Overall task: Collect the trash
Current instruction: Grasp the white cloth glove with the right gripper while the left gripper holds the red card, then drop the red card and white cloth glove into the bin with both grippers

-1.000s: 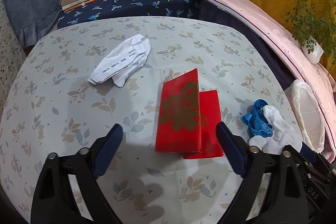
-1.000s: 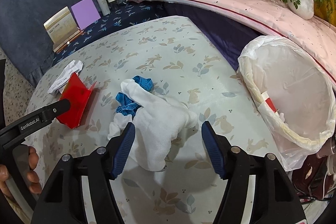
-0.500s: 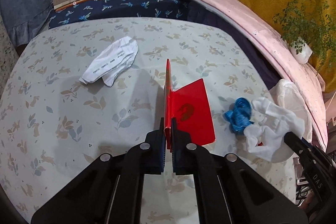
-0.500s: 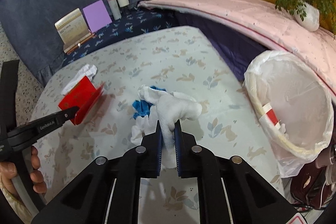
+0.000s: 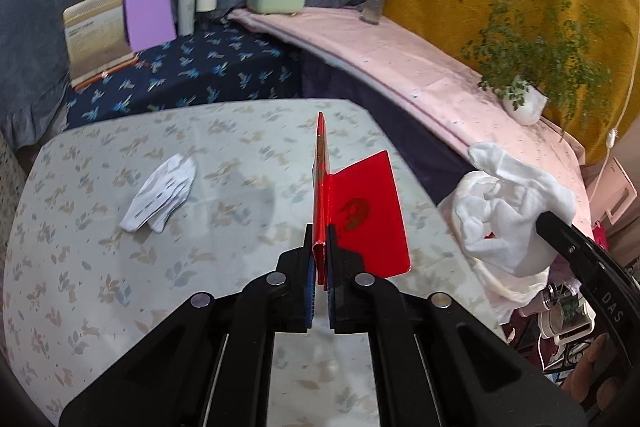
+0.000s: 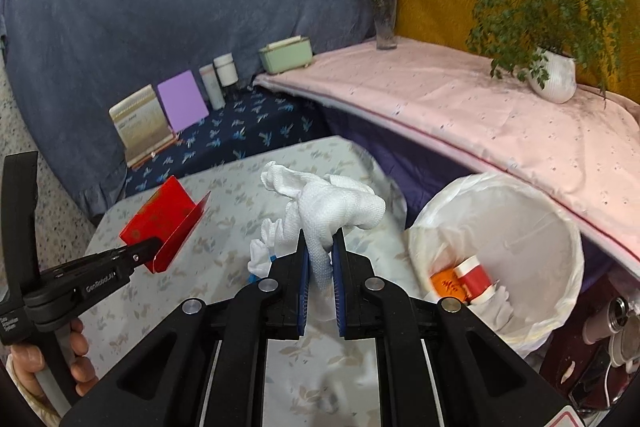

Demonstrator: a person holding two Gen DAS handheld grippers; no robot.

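Left wrist view: the left gripper is clenched on a folded red envelope, whose near edge is pinched between the blue pads while one leaf stands upright beyond the fingertips and the other fans out to the right of them. The envelope is held clear above the floral tablecloth. A crumpled white paper is seen lying flat on the cloth, ahead and to the left of the claw, well apart from it. To the right of the claw, a white cloth wad is carried by the other gripper's black arm, in front of the bag-lined bin.

From the right wrist camera, the right gripper is seen clamped on that white cloth wad, which bulges up and forward past the fingertips; something blue peeks out just left of the left pad (too little is shown to tell what). A white-lined trash bin stands ahead and to the right of the claw, beside the table edge, with an orange and a red-and-white item lying inside. Left of the claw, the red envelope is held by the left gripper, whose handle is gripped by a hand.
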